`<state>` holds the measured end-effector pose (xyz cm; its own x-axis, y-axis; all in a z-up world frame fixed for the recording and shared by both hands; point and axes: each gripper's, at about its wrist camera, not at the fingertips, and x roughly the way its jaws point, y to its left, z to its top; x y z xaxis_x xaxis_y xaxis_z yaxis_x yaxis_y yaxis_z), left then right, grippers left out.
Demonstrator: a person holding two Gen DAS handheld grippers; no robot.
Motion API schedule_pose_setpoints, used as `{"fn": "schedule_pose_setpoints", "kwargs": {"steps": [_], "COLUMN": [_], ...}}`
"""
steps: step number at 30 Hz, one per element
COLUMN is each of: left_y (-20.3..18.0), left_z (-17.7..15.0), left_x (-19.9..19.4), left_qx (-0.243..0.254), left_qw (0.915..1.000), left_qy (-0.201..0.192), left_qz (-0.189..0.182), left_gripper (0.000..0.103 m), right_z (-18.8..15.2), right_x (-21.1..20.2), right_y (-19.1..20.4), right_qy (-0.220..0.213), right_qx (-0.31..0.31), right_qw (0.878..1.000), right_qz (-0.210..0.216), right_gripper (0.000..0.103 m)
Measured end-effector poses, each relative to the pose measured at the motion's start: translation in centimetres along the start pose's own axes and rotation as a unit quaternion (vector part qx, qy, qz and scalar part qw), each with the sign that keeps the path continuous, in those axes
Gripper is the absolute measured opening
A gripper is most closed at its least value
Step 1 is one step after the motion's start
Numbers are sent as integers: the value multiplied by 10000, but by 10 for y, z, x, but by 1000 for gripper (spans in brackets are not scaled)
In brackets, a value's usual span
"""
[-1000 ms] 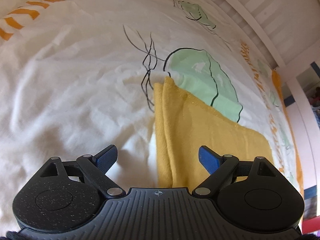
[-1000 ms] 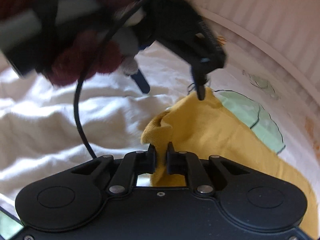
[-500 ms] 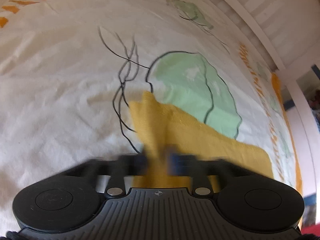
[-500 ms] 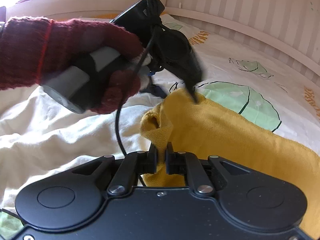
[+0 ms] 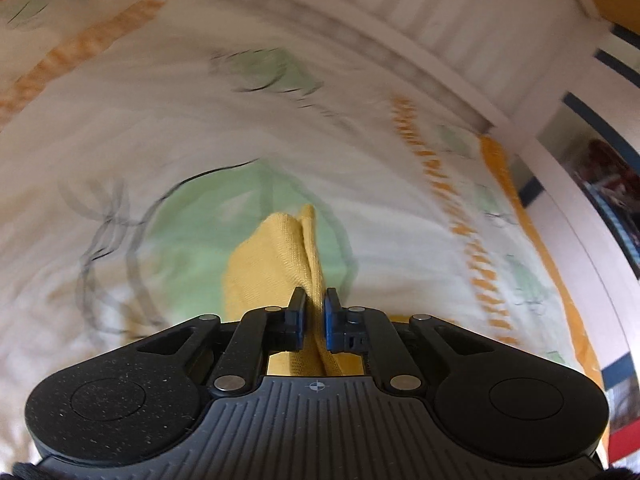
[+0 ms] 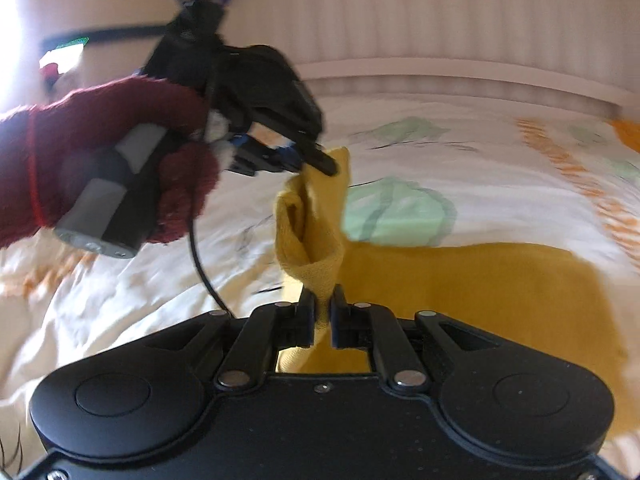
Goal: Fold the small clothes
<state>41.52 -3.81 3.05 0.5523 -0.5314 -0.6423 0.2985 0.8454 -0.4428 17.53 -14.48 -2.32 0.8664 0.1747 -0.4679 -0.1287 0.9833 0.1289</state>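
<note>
A small yellow knit garment [image 6: 472,280] lies partly on the bed, with its near edge lifted. My left gripper [image 5: 315,312] is shut on one corner of the yellow garment [image 5: 272,264], which stands up between the pads. It also shows in the right wrist view [image 6: 316,164], held by a hand in a red glove [image 6: 100,140], pinching the cloth's upper corner. My right gripper [image 6: 323,312] is shut on another corner of the garment, and a raised fold [image 6: 308,232] hangs between the two grippers.
The bed has a white cover [image 5: 120,120] with green leaf prints [image 6: 396,216] and orange dashes [image 5: 460,184]. A white slatted bed rail [image 6: 440,20] runs along the far side. A black cable [image 6: 200,256] hangs from the left gripper.
My left gripper went from open above the garment to shut on its corner, then lifted it. My right gripper stayed shut on its corner and rose with the cloth.
</note>
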Motion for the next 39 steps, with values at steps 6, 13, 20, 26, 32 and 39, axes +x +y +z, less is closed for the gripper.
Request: {"fn": "schedule_pose_setpoints", "kwargs": {"steps": [6,13,20,26,32,39], "left_y": [-73,-127,-139,-132,-123,-117], "left_z": [-8,-37,-46,-41,-32,-27], "left_x": [30,68,66,39,15,7], "left_qx": [265,582,805,932,948,960], "left_qw": [9995,9976,9957,9936,9915,9909], "left_qy": [31,272,326,268,211,159], "left_qz": [-189,-258,-306,-586,-869,-932], "left_gripper": [8,8,8,8,8,8], "right_z": [-3,-18,-35,-35,-40,-52], "right_x": [-36,-48,-35,-6,14,23], "right_y": [-71,-137,-162,-179,-190,-195], "right_qy": [-161,-93,-314,-377,-480,-691], "right_qx": [809,1626,2147,2065,2267,2783], "right_qw": [9941,9819,9759,9758,9626,9295], "right_qz": [-711,-965,-250,607,1405,2321], "right_gripper": [7,9,86,87,93,58]}}
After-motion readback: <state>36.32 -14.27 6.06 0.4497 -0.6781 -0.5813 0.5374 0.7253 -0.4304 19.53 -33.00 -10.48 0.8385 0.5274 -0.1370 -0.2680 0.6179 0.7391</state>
